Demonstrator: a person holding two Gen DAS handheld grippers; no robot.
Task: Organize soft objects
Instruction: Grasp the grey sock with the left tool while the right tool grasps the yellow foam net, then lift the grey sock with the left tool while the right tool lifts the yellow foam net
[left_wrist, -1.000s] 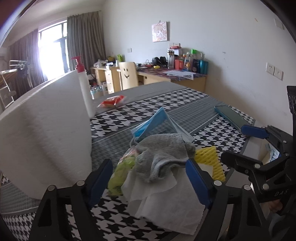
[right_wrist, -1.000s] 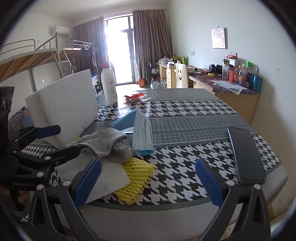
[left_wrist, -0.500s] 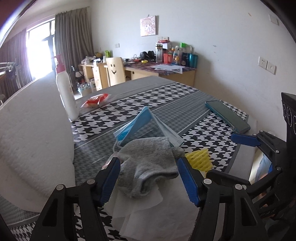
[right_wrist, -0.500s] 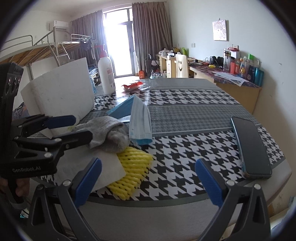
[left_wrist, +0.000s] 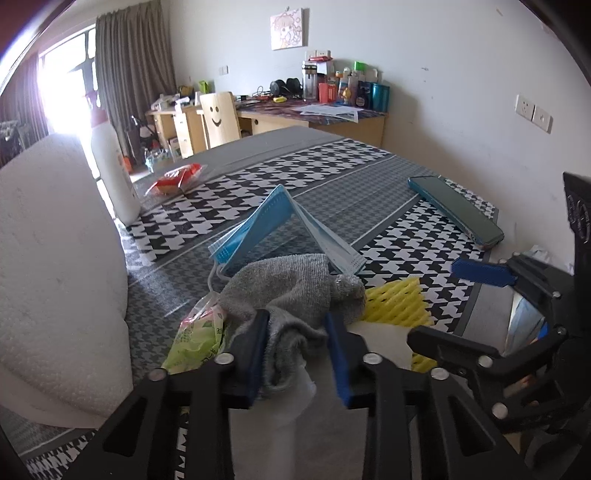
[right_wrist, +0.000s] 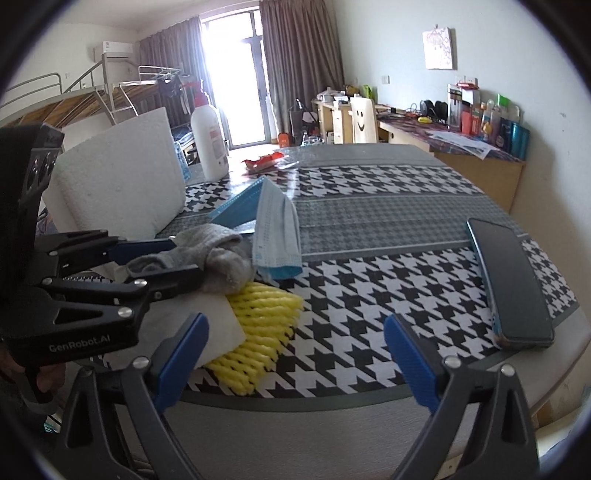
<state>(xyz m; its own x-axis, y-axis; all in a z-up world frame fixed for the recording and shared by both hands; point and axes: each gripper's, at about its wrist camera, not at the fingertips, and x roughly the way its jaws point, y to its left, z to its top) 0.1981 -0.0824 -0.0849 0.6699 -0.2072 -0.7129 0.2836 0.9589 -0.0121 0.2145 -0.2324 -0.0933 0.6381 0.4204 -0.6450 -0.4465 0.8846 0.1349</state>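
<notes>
- Grey sock (left_wrist: 291, 295) is being pinched at its near fold by the closing left gripper (left_wrist: 295, 354), atop white tissue (left_wrist: 384, 339); a deeper bite is being advised.
- Right gripper (right_wrist: 295, 354) is being narrowed slightly, jaws wide, nothing between.
- Blue mask (left_wrist: 280, 221) is being left behind the sock.

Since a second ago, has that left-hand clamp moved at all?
Yes. In the right wrist view the left gripper has pushed forward and rightward along the table, away from the white foam block, and its jaws are closing around the grey sock.
</notes>
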